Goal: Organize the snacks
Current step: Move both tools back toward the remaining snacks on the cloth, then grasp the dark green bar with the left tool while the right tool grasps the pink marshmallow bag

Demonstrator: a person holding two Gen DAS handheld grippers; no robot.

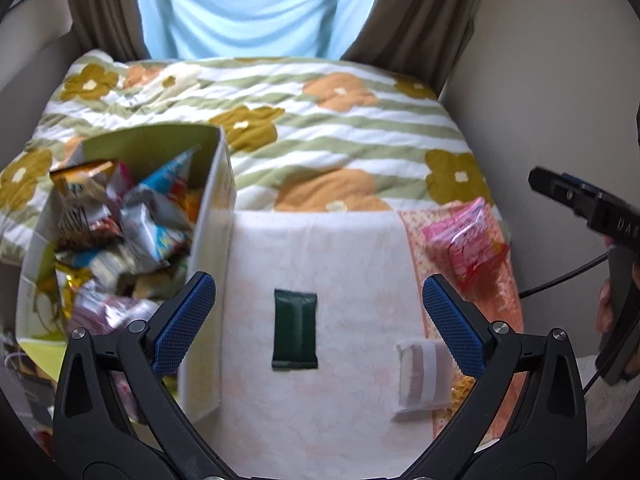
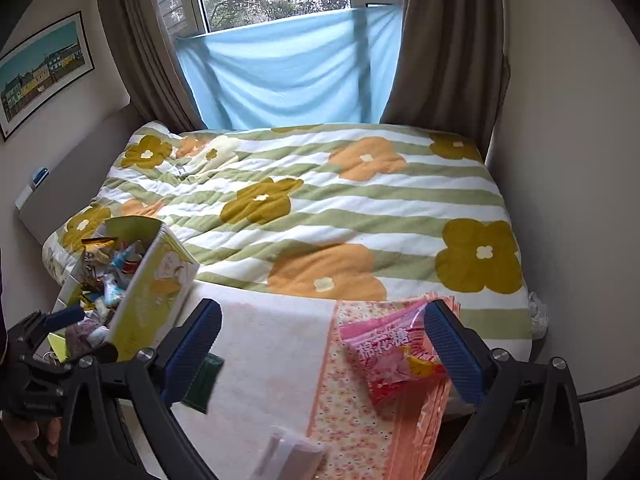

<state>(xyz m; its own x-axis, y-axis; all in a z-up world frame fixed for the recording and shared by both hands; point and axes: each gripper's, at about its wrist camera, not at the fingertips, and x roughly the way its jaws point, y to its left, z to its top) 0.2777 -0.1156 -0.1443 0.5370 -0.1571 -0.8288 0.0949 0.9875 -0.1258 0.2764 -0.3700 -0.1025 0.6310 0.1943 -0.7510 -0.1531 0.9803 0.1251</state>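
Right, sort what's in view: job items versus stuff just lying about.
Job:
- snack box, full of packets
- dark green packet
- white packet
- pink candy bag

Lying about:
- flowered quilt
- white cloth
- curtains
- framed picture

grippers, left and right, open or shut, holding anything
Left gripper: open, holding nothing, dark green packet lies between its fingers.
Right gripper: open, holding nothing.

My left wrist view looks steeply down, close over the white cloth [image 1: 320, 280], my right sits higher and farther back (both face the window, sharing cloth and bed [image 2: 360, 208]).
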